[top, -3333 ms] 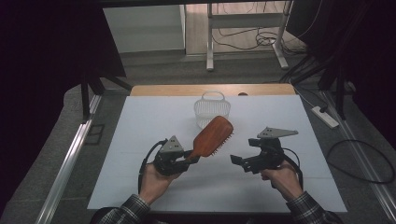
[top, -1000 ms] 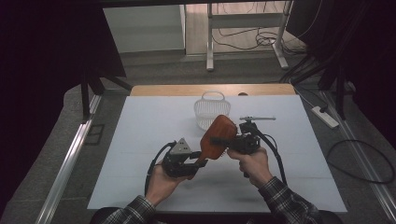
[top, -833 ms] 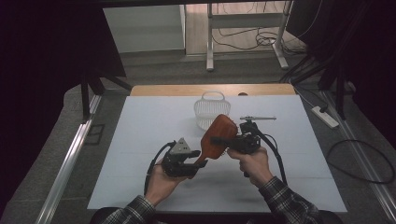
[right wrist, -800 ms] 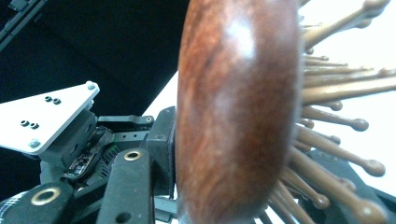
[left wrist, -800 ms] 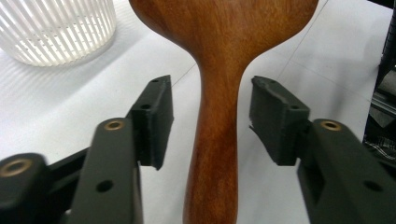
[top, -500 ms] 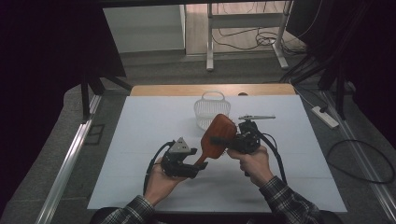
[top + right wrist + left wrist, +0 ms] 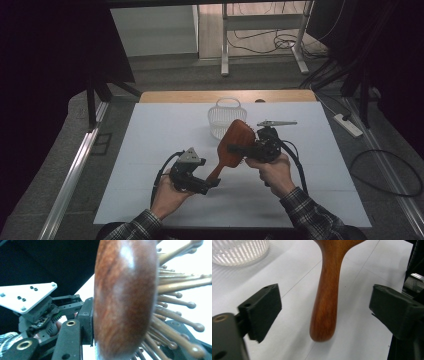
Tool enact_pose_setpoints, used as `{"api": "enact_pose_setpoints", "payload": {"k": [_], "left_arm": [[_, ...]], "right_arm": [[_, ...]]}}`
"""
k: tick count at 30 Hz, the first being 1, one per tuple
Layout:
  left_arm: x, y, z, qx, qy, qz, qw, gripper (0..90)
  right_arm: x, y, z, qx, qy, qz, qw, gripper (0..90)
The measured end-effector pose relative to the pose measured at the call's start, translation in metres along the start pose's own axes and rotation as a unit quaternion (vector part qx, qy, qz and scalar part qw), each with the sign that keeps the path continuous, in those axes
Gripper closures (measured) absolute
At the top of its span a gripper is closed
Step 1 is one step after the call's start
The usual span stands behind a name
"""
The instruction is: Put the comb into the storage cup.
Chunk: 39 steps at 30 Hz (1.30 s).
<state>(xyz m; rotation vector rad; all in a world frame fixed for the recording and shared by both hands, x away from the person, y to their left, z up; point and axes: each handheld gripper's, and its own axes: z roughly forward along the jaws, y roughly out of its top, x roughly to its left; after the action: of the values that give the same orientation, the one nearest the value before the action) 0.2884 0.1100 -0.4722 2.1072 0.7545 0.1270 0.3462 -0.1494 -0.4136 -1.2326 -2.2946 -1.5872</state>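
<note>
A reddish-brown wooden hairbrush (image 7: 234,144) hangs tilted above the white table (image 7: 150,135). My right gripper (image 7: 240,149) is shut on its oval head; in the right gripper view the smooth back (image 7: 122,297) presses one jaw and the wooden bristles (image 7: 175,290) face the other. My left gripper (image 7: 209,184) sits at the handle's lower end. Its jaws have just been opening. In the left gripper view the handle (image 7: 325,290) stands between the two black pads (image 7: 262,311), with a gap on each side.
A white slatted basket (image 7: 223,116) stands on the table just behind the brush, also at the top left of the left gripper view as the basket (image 7: 237,251). A wooden strip edges the table's far side. Dark curtains and cables surround the table.
The right gripper moved in from the right and closed on the brush head. The left jaws then spread off the handle. Both hands have kept still over the last second.
</note>
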Motion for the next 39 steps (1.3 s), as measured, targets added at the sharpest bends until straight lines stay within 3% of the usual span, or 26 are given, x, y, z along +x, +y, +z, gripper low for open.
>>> {"api": "enact_pose_setpoints", "payload": {"k": [7, 17, 26, 28, 39], "left_arm": [[0.002, -0.005, -0.007, 0.001, 0.004, 0.004, 1.0000, 3.7], [0.008, -0.012, -0.016, -0.001, 0.014, -0.002, 0.9999, 0.0], [0.016, -0.022, -0.031, -0.017, -0.003, -0.023, 0.9996, 0.0], [0.016, -0.024, -0.036, -0.016, 0.011, -0.017, 0.9997, 0.0], [0.017, -0.042, -0.058, -0.013, 0.039, -0.027, 0.9988, 0.0]], "right_arm": [[0.001, 0.004, -0.001, -0.002, -0.016, -0.018, 0.9997, 53.4], [-0.004, 0.013, -0.006, -0.013, -0.030, -0.022, 0.9992, 53.4], [-0.007, 0.026, -0.009, -0.031, -0.034, -0.020, 0.9988, 53.6], [-0.009, 0.030, -0.010, -0.036, -0.037, -0.019, 0.9985, 53.6], [-0.017, 0.047, -0.012, -0.053, -0.048, -0.015, 0.9973, 53.6]]}}
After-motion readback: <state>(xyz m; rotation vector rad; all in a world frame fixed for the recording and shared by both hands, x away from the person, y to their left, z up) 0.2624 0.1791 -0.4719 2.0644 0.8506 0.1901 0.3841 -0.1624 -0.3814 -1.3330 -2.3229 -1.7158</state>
